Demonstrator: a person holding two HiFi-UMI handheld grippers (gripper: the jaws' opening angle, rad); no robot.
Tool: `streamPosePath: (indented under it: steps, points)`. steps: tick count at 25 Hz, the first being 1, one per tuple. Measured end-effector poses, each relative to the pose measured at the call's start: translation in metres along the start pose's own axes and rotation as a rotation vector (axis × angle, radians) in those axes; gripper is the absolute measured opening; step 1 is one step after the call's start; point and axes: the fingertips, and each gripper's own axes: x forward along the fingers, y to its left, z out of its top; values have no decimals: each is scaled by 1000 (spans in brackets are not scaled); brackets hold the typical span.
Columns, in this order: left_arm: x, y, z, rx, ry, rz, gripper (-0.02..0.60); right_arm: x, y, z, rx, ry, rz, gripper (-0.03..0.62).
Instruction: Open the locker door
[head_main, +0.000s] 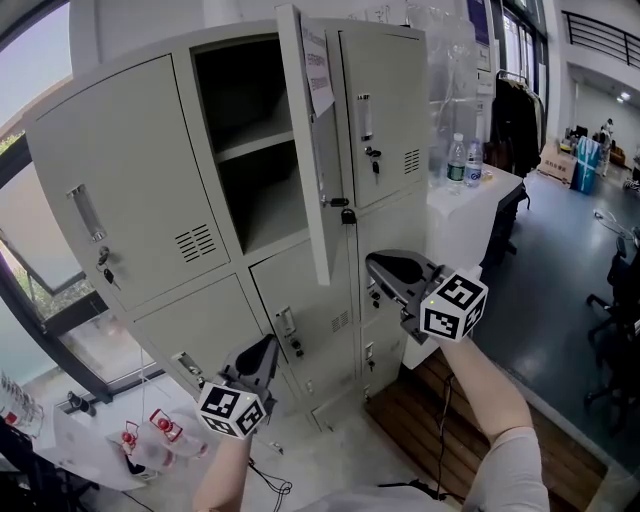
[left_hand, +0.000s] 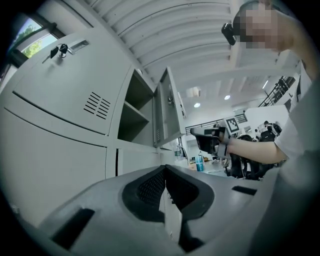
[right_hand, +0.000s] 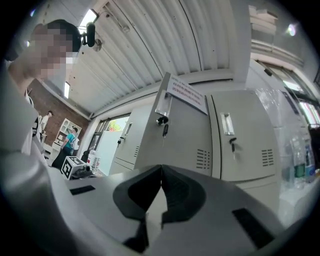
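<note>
**Right gripper** (head_main: 376, 265): carried on a bare forearm (head_main: 485, 395) that reaches in from lower right. It points up and left at the cabinet, roughly level. Its tip sits just below the lower corner of the open door, apart from it. Jaws clenched together, nothing between them.

**Left gripper** (head_main: 268, 347): held low and left of the other, well apart from it. It points at the lower lockers, and its marker cube faces the head camera. Jaws pressed together, empty.

**Locker door** (head_main: 302, 150): upper middle compartment of the grey locker cabinet (head_main: 120, 190). It is swung wide open and stands almost edge-on to the head view. Long axis upright; hinged at the right of its opening, free edge toward the person, outer face turned right. A paper notice (head_main: 318, 65) is on it, and keys (head_main: 346, 214) hang at the lock. The opened compartment shows one inner shelf (head_main: 255, 146).

**Head view only:** a white desk (head_main: 480, 195) right of the cabinet bearing water bottles (head_main: 457, 160).

**Left gripper view only:** its own jaws (left_hand: 165, 169) met at the tip. The right gripper (left_hand: 212, 141) is seen from the side, past the door (left_hand: 167, 112).

**Right gripper view only:** the door's outer face (right_hand: 187, 137) with recessed handle and hanging key near its left edge. The left gripper's marker cube (right_hand: 71, 166) shows low at left.
</note>
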Motion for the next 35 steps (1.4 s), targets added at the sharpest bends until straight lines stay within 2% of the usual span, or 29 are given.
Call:
streamPosePath:
  steps: [6,10,14,20,24,31,35]
  points:
    - [22,8,36,6,-29,-43,8,-14,-2,-44,53,42,-38,14]
    - [38,0,72,-12,-67,-128,8,-22,-3,-54,72,54,-44,14]
    - [55,-8,94,-46,-61,-199,8,-27,-1,-54,79,53,-36,14]
    - [79,-13,110,-46,-23,-272,8,-37,0,-63,90,74,-46,14]
    - [93,-9,114,-58,14,-275,8,-47,-2,-67,100,81,-58,14]
    - [109,-10,122,-107,8,-326,8,-66,-12,-74,119,94,-96,14]
    - [115,-19,123,-96,11,-351,8,-76,-16,-78,122,110,-115,14]
